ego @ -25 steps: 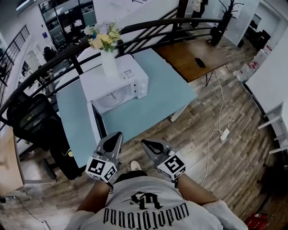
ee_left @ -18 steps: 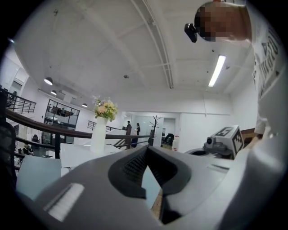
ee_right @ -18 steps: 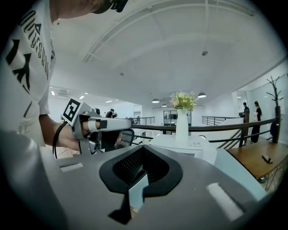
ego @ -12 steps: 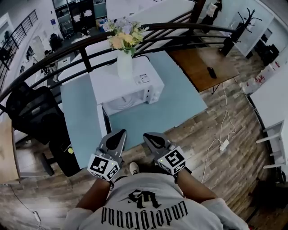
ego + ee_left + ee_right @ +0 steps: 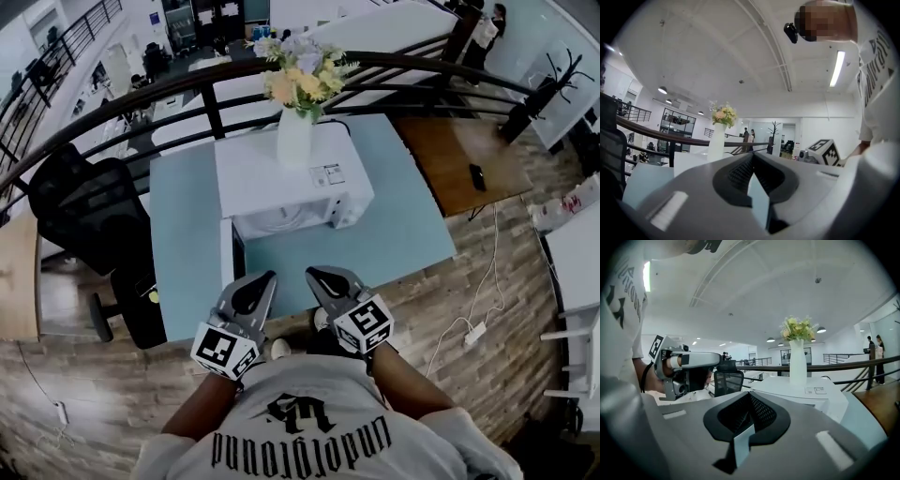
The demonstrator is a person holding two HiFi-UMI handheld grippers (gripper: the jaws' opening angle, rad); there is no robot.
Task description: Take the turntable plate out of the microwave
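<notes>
Turntable plate point(image 5: 279, 222): pale round glass disc, dimly seen inside open white box microwave point(image 5: 281, 173).
Left gripper point(image 5: 269, 276): grey claw pressed together, empty.
Right gripper point(image 5: 311, 272): likewise pressed together, empty.
Risk: jolting microwave may topple white flower vase point(image 5: 293, 139) on top.

**Microwave on the desk, claws at its near edge**

The microwave point(image 5: 291, 178) stands on the desk point(image 5: 403, 234), toward the far side, with a vase of flowers point(image 5: 294, 139) on its top. Its door point(image 5: 228, 261) stands open at the left, reaching toward the person. A railing point(image 5: 422, 67) runs behind the desk. An office chair point(image 5: 89, 202) stands to the left. To the right is a second desk point(image 5: 450, 159) with a phone point(image 5: 477, 176) on it. The left claw point(image 5: 266, 278) and right claw point(image 5: 314, 274) sit side by side at the desk's near edge, before the microwave.
</notes>
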